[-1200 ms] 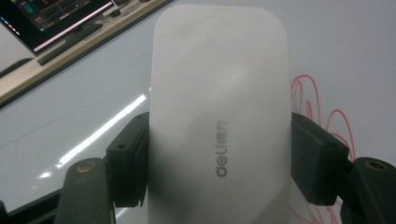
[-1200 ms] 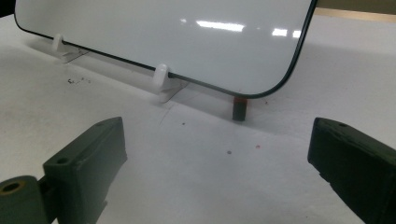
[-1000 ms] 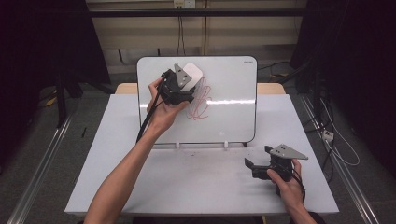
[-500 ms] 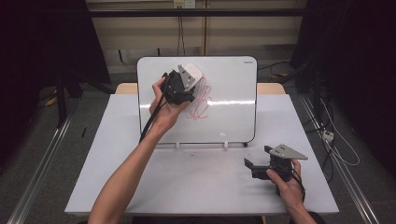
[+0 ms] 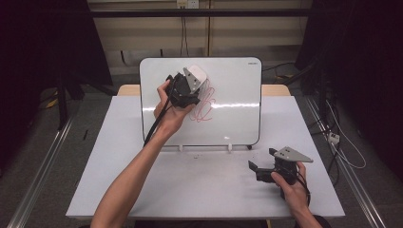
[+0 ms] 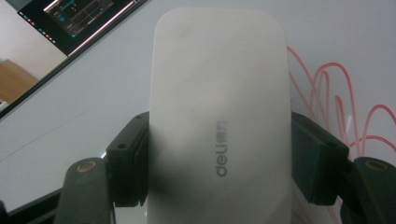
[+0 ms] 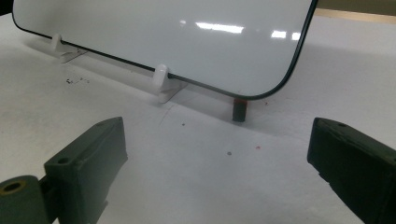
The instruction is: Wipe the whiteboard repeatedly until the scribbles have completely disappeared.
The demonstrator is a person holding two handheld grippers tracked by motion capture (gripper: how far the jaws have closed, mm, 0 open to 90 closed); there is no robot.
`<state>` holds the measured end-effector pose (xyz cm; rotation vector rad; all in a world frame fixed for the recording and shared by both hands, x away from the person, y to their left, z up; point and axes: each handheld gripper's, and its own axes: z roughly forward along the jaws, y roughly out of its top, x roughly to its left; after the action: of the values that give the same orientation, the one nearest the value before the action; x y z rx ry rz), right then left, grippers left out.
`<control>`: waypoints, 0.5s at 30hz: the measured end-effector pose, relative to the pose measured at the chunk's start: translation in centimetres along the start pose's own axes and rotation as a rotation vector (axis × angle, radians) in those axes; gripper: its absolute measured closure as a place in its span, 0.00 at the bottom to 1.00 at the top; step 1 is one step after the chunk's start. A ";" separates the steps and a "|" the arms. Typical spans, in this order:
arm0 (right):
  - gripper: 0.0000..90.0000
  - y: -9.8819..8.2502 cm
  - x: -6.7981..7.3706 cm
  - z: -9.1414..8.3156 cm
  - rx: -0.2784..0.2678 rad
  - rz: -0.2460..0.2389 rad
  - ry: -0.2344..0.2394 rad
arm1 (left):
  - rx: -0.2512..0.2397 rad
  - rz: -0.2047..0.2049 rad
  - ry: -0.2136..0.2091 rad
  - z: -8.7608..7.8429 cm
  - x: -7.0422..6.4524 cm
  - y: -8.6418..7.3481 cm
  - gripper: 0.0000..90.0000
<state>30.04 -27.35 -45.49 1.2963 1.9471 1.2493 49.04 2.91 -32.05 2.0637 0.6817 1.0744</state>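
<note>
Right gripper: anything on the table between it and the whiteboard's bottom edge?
Nothing solid. In the right gripper view the table between the open right gripper and the whiteboard is bare apart from small specks; the board's white clip feet stand at its edge.

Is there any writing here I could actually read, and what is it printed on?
"deli", followed by two small characters too blurred to read: on the white eraser clamped in the left tool.
Small dark mark at the whiteboard's top right corner: too small to read.
Screen behind the board: its text is too small to read.
Red scribble on the board: loops, no letters.
</note>
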 end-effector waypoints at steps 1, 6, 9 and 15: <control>0.05 0.0 0.0 0.0 0.001 0.000 -0.001 | 0.002 0.002 -0.001 0.0 -0.1 0.0 0.35; 0.05 0.0 0.2 -0.1 -0.002 0.001 0.002 | -0.003 0.005 -0.001 0.0 -0.6 -0.3 0.35; 0.05 0.0 0.2 0.0 -0.003 0.000 0.000 | 0.003 0.002 0.000 0.0 -0.6 -0.2 0.35; 0.05 0.0 0.1 0.0 -0.001 -0.001 -0.002 | 0.006 0.006 -0.012 0.0 -1.1 -0.3 0.35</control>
<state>30.04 -27.24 -45.47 1.2955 1.9450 1.2484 48.48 2.33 -32.79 2.0771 0.6738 1.0638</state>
